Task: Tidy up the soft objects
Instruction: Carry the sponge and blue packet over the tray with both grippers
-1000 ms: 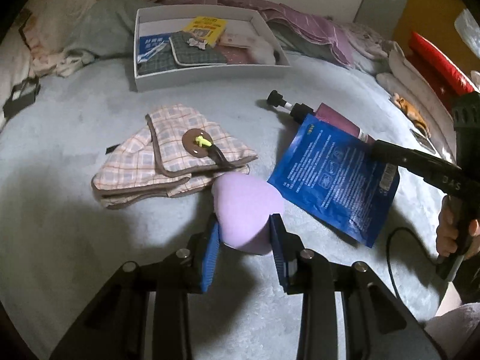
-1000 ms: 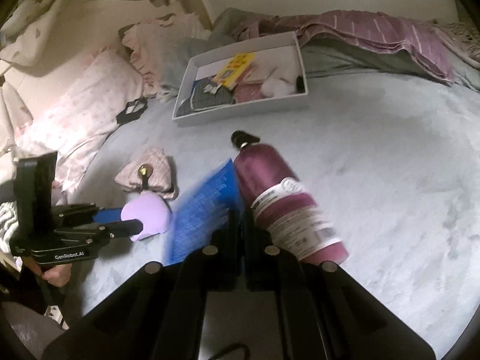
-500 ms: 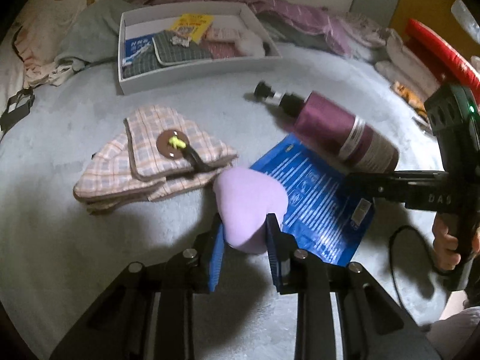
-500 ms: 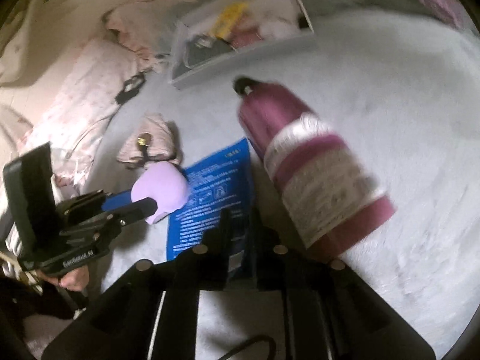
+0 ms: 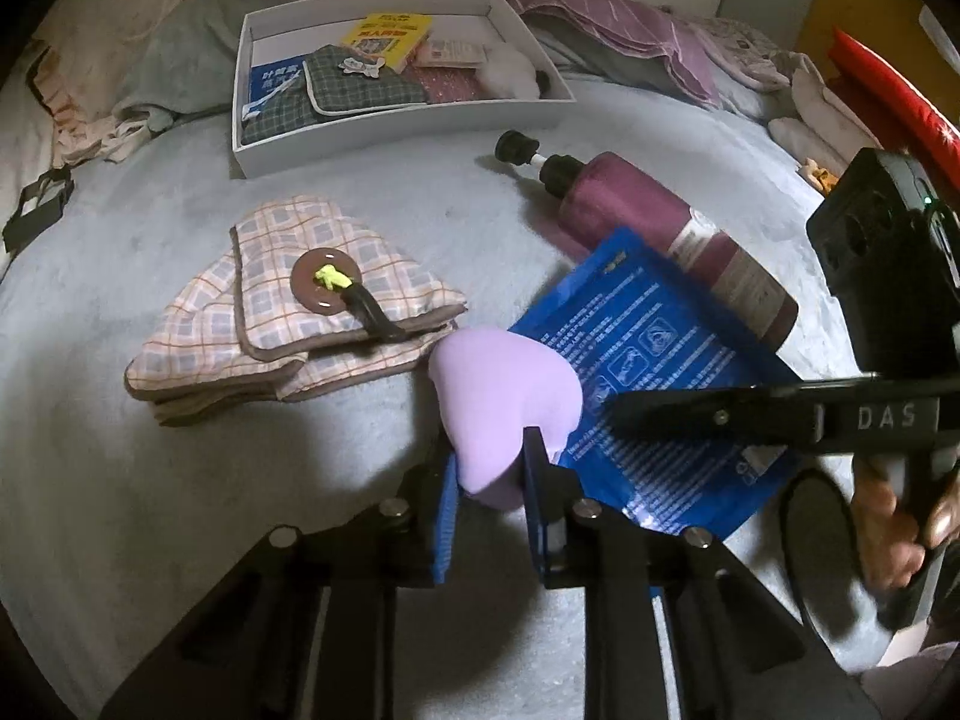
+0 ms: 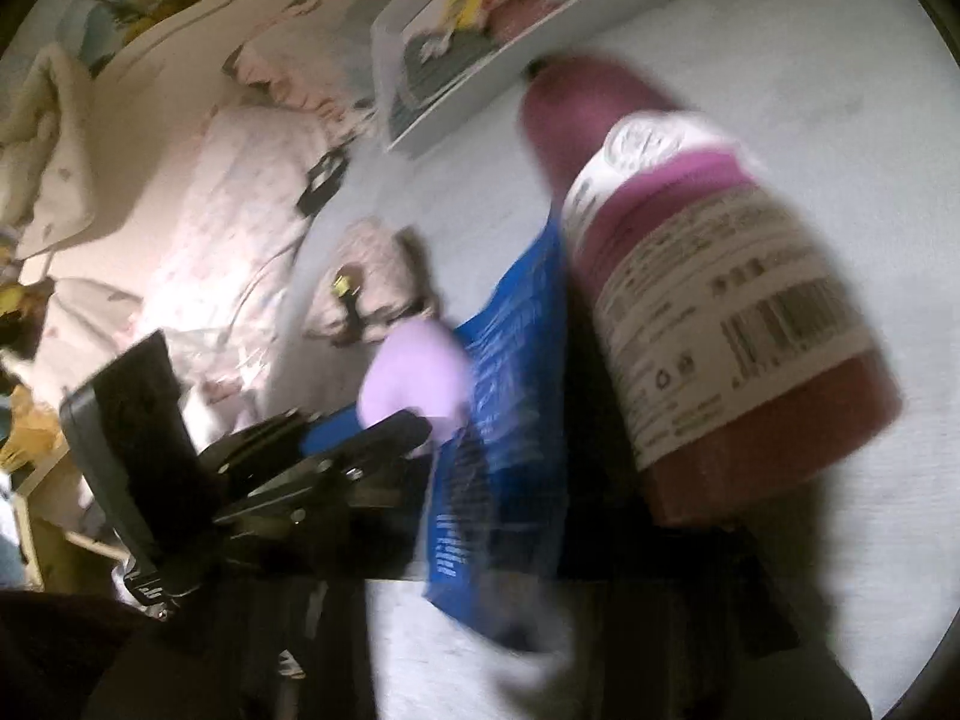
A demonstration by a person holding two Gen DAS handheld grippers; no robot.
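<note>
While the left gripper [image 5: 489, 474] closes its jaws on the lilac heart-shaped cushion [image 5: 507, 396], its blue pads [image 5: 447, 498] already press the cushion's near tip from both sides. The cushion rests on the grey bedspread [image 5: 180, 480], just right of the folded plaid pouch [image 5: 288, 312] and touching the edge of the blue foil packet [image 5: 654, 396]. The right gripper [image 5: 612, 405] comes in from the right, fingers narrow, pinched flat on the packet. The right wrist view is motion-blurred; the packet [image 6: 504, 420] shows edge-on there, right against the fingers. The purple pump bottle [image 5: 660, 234] lies on its side at the packet's far edge, nozzle pointing left and far. The white box [image 5: 396, 114] sits at the far side of the bed, already holding a green plaid pouch [image 5: 342, 90], a yellow pack [image 5: 387, 36] and other small items.
</note>
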